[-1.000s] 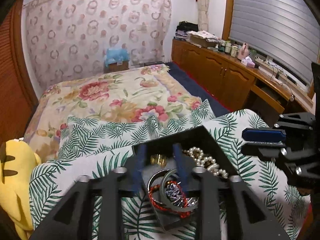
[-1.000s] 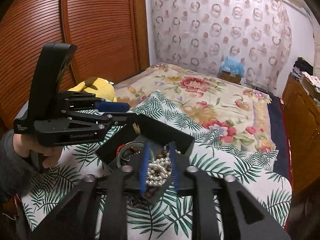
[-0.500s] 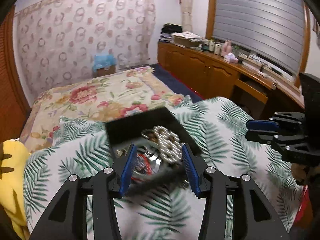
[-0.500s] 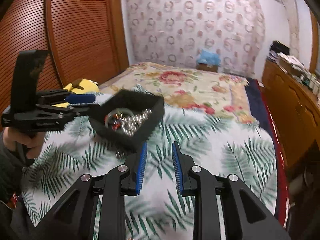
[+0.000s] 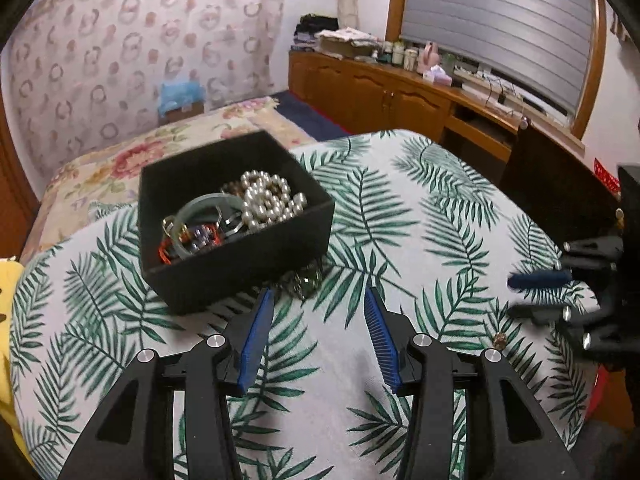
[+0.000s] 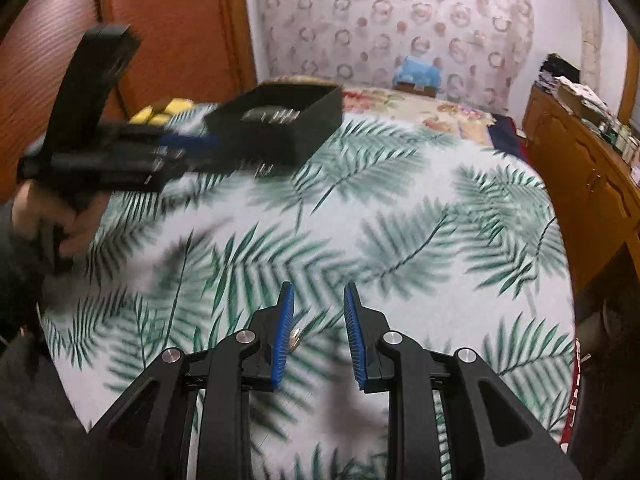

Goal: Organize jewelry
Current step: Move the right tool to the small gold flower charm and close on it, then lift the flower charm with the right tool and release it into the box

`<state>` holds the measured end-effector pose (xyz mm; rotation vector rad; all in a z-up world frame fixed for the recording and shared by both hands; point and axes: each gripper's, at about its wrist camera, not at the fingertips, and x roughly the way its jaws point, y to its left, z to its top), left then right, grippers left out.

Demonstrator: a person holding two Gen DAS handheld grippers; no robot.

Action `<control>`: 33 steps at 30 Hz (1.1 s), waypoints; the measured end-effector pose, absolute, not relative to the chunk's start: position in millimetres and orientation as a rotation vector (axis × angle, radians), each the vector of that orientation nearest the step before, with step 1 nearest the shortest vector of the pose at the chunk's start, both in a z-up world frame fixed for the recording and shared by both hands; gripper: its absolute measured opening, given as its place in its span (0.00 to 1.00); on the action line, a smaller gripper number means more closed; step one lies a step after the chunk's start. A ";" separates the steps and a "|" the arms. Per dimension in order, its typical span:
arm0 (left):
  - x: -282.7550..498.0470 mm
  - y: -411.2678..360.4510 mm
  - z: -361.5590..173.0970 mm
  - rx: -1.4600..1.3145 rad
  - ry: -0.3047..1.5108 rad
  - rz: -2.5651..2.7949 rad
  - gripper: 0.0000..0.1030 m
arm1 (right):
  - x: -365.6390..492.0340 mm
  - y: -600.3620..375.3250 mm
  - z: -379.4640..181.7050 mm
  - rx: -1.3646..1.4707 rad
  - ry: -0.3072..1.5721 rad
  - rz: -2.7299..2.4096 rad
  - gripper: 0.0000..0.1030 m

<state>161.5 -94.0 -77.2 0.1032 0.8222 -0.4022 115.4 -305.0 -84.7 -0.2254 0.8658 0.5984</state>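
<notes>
On the leaf-print cloth (image 5: 420, 216) that covers the tabletop sits a black box (image 5: 236, 248), open at the top and well filled. Inside it lie a heap of pearl beads (image 5: 268, 200) toward the far right corner, a pale green bangle (image 5: 204, 216) leaning over them, and some red cord (image 5: 164, 250) and small metal pieces at the near left; these last are too tangled to tell apart. Just beside the box's near right corner a small dark piece of jewelry (image 5: 304, 280) lies on the cloth, touching or nearly touching the box wall.

From the left wrist view, the left gripper (image 5: 318, 300) hangs above the cloth just short of that loose piece, its blue-padded jaws spread wide with nothing between them. A small gold piece (image 5: 499, 338) rests on the cloth farther right, near the right gripper (image 5: 536, 292), which enters from the right edge.

The right wrist view is blurred. There the right gripper (image 6: 318, 308) has its jaws parted at a moderate gap, empty, with the gold piece (image 6: 295, 340) on the cloth just inside the left pad. Beyond, the box (image 6: 280, 128) stands at the far left of the cloth, and the left gripper (image 6: 188, 144) is held beside it by a hand (image 6: 60, 220). A flower-print bed (image 5: 132, 160) lies behind.
</notes>
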 end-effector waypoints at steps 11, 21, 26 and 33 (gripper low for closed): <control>159.6 -102.7 -85.0 0.110 0.849 -0.403 0.44 | 97.1 -300.5 -89.7 -0.222 0.868 0.635 0.27; 168.5 -107.9 -97.0 0.131 0.890 -0.395 0.44 | 95.9 -294.4 -99.8 -0.301 0.884 0.644 0.16; 175.3 -109.6 -94.3 0.146 0.885 -0.383 0.45 | 106.5 -306.5 -91.5 -0.270 0.857 0.621 0.15; 189.0 -106.6 -94.2 0.128 0.882 -0.354 0.45 | 123.8 -313.0 -79.6 -0.224 0.812 0.607 0.15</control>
